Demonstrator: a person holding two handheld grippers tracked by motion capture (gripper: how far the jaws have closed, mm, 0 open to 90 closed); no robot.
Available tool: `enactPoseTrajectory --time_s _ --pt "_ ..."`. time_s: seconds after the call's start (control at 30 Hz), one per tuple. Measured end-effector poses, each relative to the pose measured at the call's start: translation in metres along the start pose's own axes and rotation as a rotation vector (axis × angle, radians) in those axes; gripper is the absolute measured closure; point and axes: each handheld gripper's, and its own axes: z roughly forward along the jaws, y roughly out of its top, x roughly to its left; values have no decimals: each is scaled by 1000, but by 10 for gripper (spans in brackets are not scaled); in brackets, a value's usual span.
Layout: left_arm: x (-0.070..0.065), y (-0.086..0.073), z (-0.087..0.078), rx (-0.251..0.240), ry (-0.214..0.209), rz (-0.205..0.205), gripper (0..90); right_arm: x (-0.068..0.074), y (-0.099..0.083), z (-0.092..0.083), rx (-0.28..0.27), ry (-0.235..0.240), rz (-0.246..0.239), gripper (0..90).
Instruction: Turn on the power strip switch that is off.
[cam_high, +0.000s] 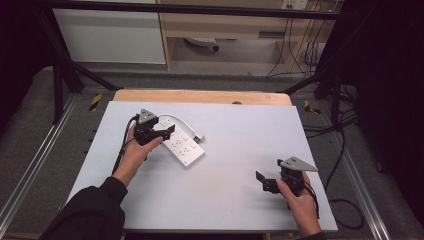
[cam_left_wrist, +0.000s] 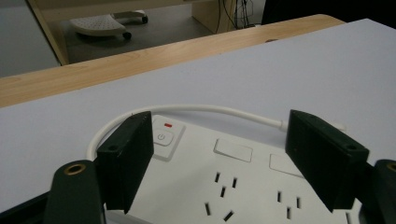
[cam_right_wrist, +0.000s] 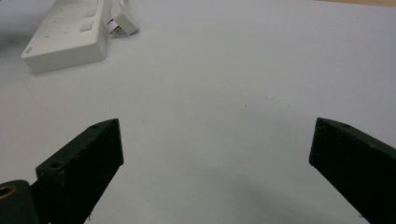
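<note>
A white power strip (cam_high: 185, 145) lies at the left of the grey table top (cam_high: 235, 170), its short white cable (cam_high: 176, 119) looping round to a plug (cam_high: 199, 136) beside it. My left gripper (cam_high: 167, 132) hangs low over the strip's switch end, jaws apart. In the left gripper view my left gripper (cam_left_wrist: 219, 140) has its jaws astride the strip (cam_left_wrist: 233, 182), near the power button (cam_left_wrist: 161, 136); I see no pad pressing on it. My right gripper (cam_high: 269, 171) rests open at the front right. In the right gripper view my right gripper (cam_right_wrist: 215, 135) holds nothing, and the strip (cam_right_wrist: 65, 32) lies far off.
A wooden board edge (cam_high: 200, 96) runs behind the grey top. Black frame bars (cam_high: 65, 75) stand at the back corners, and cables (cam_high: 345, 150) trail on the floor at the right. Bare grey surface lies between the two hands.
</note>
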Motion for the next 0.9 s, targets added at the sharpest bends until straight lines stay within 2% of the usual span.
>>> enactPoseTrajectory --time_s 0.13,0.23,0.5,0.57,0.77,0.9 --pt "1 -1 3 8 7 1 263 0 0 0 -1 0 1 35" --pt "0 1 5 32 8 1 274 0 0 0 -2 -1 1 35" --pt "-6 7 12 45 16 38 322 0 0 0 -3 0 4 35" --pt "-6 7 14 47 15 36 338 -1 0 0 -3 0 4 35" --pt "-6 3 19 63 2 44 413 -1 -1 0 2 3 9 37" --pt "-6 2 21 65 -4 31 480 -1 0 0 -1 5 5 37"
